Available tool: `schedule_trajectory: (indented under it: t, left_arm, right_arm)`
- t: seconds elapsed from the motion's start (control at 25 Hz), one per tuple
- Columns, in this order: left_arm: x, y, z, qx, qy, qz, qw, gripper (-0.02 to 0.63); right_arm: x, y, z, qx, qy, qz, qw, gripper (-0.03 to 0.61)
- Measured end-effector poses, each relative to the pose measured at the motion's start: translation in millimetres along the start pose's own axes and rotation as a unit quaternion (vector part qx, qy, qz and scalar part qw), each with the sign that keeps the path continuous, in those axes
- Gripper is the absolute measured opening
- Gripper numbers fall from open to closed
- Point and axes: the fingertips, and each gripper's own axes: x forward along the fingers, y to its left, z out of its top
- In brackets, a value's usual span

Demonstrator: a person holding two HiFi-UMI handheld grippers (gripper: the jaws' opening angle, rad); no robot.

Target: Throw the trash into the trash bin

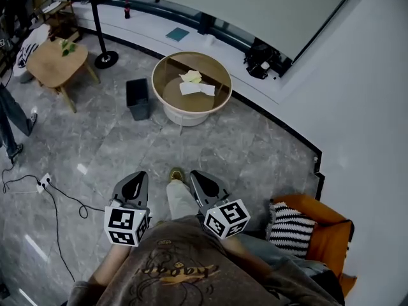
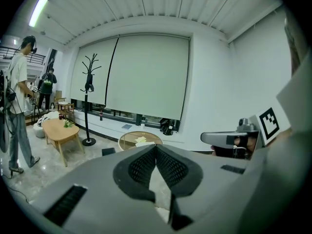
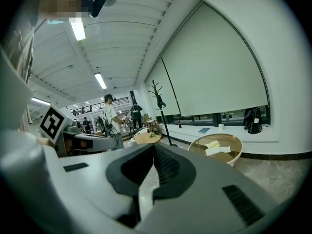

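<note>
Grey stone floor, blinds beyond. Paper trash (image 1: 196, 88) lies on the round table (image 1: 185, 116); the black trash bin (image 1: 138, 99) stands just left of that table. Left gripper (image 1: 143, 174) and right gripper (image 1: 194, 174) (both clenched, empty) are well short of it.

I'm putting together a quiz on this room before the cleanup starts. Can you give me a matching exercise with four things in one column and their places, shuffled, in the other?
Things:
1. trash bin
2. scraps of paper
3. striped cushion
4. blue pad

Places:
A. on the window ledge
B. on the orange seat
C. on the floor, left of the round table in the head view
D. on the round table

Pairs: 1-C, 2-D, 3-B, 4-A
</note>
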Motion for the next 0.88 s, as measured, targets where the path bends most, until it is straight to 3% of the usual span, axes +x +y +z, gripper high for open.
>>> schedule_trajectory:
  t: [0.64,0.88]
  left_arm:
    - [154,75,78,-0.007,0.009,0.008,0.9999,0.018]
    - [208,99,110,-0.017,0.0,0.032,0.9994,0.02]
  right_arm:
    - [142,-110,66,-0.001,0.014,0.013,1.0,0.019]
    - [192,-155,92,-0.012,0.025,0.032,0.999,0.019]
